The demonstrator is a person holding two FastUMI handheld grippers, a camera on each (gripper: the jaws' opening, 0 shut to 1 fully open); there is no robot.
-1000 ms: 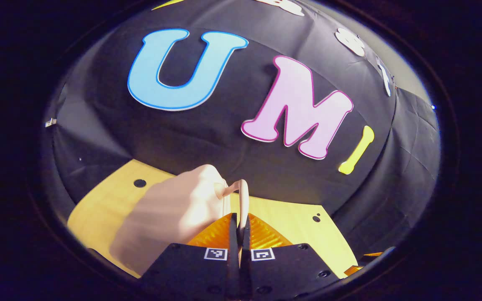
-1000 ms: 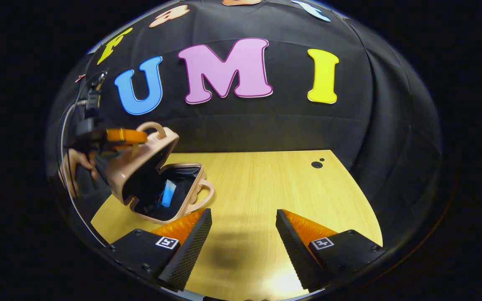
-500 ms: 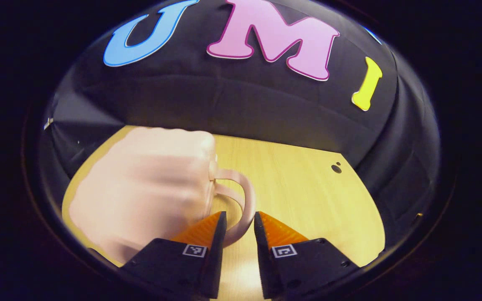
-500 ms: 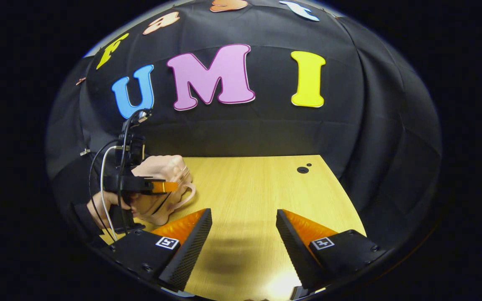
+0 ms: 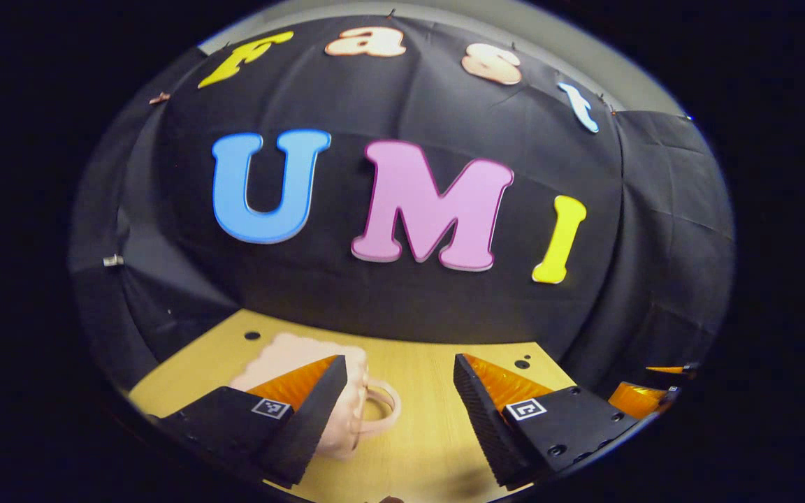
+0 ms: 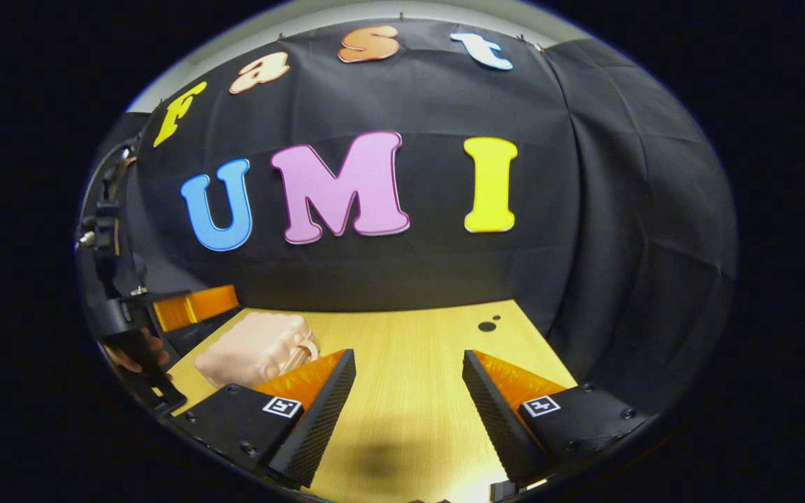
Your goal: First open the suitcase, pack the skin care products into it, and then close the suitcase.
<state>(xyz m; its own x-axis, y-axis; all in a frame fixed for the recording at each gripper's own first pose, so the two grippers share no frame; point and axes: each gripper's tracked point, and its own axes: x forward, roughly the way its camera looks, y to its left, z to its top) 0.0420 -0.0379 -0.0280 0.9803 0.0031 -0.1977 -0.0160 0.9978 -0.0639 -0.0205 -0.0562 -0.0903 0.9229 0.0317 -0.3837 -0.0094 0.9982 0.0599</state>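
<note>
Smooth plastic suitcase, wood-grain table

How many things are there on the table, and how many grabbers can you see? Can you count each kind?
Suitcase, pink, shut, lying on the table: 1
Grippers, both open and holding nothing: 2, the left gripper and the right gripper
Total: 3

so the count: one pink suitcase, shut, lying on one wooden table, two grippers, the left gripper and the right gripper, plus two little holes in the tabletop
</note>
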